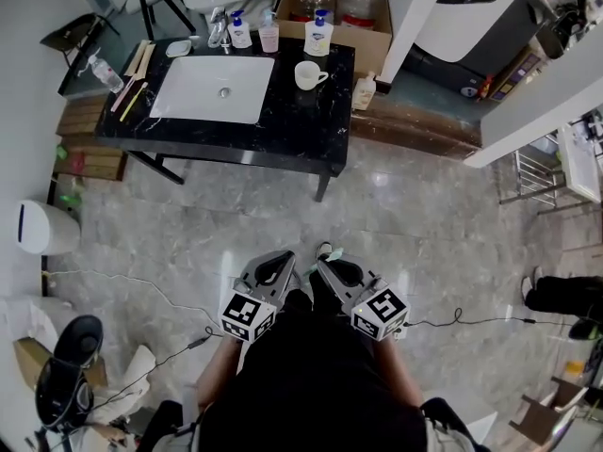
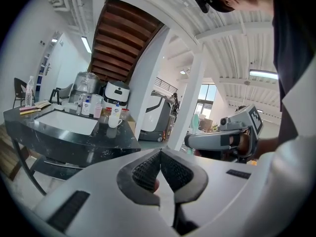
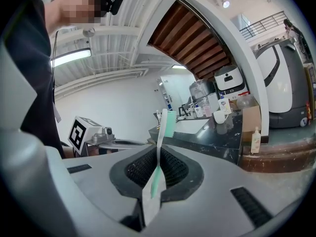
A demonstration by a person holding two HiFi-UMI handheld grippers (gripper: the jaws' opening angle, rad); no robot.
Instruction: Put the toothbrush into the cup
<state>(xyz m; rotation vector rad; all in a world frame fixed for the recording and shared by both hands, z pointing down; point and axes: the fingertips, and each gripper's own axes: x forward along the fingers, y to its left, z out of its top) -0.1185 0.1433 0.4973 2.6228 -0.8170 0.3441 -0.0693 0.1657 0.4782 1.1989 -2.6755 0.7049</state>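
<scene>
Close against the person's body, the right gripper [image 3: 158,168] is clenched on the green-and-white toothbrush [image 3: 161,142], whose head sticks up past the jaws. Beside it, the left gripper [image 2: 160,170] is closed on nothing. Far ahead, the white cup [image 1: 307,74] stands on the black counter [image 1: 301,135], right of the sink. The pickup looks done; the approach and the drop into the cup are left.

Counter [image 1: 292,125]: glossy black stone, white veining. Basin [image 1: 215,88]: glossy white. Cup [image 1: 307,75]: smooth white glaze. Toothbrush [image 3: 159,152]: smooth plastic. Floor [image 1: 433,234]: polished grey tile.
</scene>
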